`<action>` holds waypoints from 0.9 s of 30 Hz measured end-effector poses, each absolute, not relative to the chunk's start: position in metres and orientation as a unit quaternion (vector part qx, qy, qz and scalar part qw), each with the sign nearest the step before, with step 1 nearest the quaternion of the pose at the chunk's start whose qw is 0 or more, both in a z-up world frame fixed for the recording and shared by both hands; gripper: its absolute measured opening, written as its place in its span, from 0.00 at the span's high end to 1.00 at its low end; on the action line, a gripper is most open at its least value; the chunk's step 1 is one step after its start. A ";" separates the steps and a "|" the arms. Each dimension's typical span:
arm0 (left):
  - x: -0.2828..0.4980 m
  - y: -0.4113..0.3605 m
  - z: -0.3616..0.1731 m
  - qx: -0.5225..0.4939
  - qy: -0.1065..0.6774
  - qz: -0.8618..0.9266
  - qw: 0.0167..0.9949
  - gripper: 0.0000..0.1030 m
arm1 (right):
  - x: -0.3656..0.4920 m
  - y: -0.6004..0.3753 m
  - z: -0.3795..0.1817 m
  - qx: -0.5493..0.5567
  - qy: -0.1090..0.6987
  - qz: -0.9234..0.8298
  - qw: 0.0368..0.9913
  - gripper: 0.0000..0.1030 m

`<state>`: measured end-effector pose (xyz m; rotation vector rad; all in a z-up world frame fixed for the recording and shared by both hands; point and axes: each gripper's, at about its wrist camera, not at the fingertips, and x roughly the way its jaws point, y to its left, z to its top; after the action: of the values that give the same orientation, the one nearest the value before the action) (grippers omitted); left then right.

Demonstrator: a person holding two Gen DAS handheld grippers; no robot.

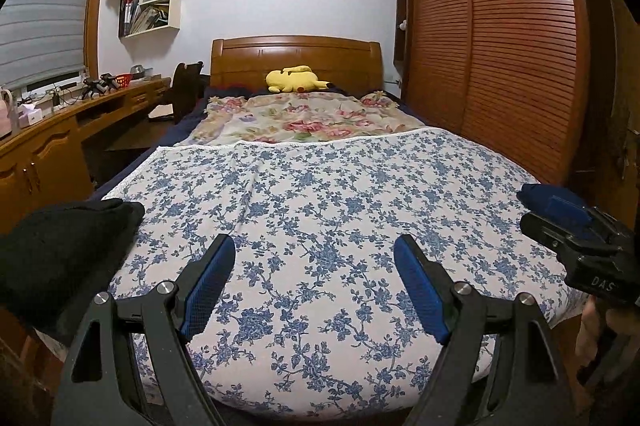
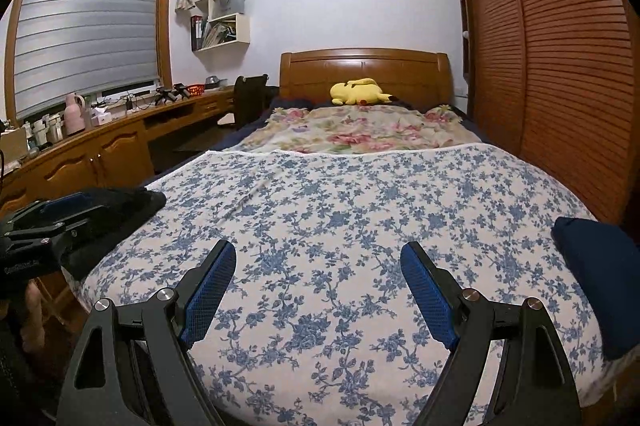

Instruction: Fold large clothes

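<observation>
Two hand-held grippers hang side by side over the foot of the bed, both pointing toward the carved wooden headboard [image 1: 296, 60]. The left gripper [image 1: 314, 258] has its blue-padded black fingers [image 1: 208, 286] spread wide with nothing between them, only the white bedspread printed with blue flowers [image 1: 320, 194] showing in the gap. The right gripper [image 2: 318, 264] stands just as wide apart and just as empty over the same spread.

A folded black garment of soft knit [image 1: 60, 250] lies at the near left corner of the bed, just beside the left gripper; from the right wrist view the left tool sits in front of it. A folded dark navy garment [image 2: 600, 274] lies at the near right edge of the bed, beside the right gripper. Neither garment is touched by any finger.

Farther up the bed, a cream quilt with pink roses [image 1: 308, 120] covers the mattress, and a yellow plush toy [image 1: 296, 78] lies on its side against the headboard. Slatted brown wardrobe doors [image 1: 500, 46] run along the right wall. A long wooden desk [image 2: 120, 138] with small clutter runs under the grey window blind [image 2: 84, 26] on the left.
</observation>
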<state>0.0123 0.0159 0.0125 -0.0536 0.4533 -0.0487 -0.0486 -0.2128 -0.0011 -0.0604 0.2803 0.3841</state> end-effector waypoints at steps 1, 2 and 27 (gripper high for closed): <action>0.012 0.016 0.013 -0.027 0.225 -0.025 0.974 0.20 | -0.048 -0.213 -0.001 -0.030 0.139 0.190 0.971 0.17; 0.012 0.016 0.013 -0.028 0.225 -0.025 0.974 0.20 | -0.048 -0.213 -0.002 -0.029 0.139 0.190 0.971 0.17; 0.010 0.016 0.013 -0.029 0.224 -0.025 0.974 0.20 | -0.043 -0.213 -0.002 -0.024 0.139 0.191 0.972 0.17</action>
<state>0.0102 0.0159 0.0131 -0.0581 0.4511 -0.0499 -0.0434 -0.2130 -0.0019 -0.0492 0.2801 0.3848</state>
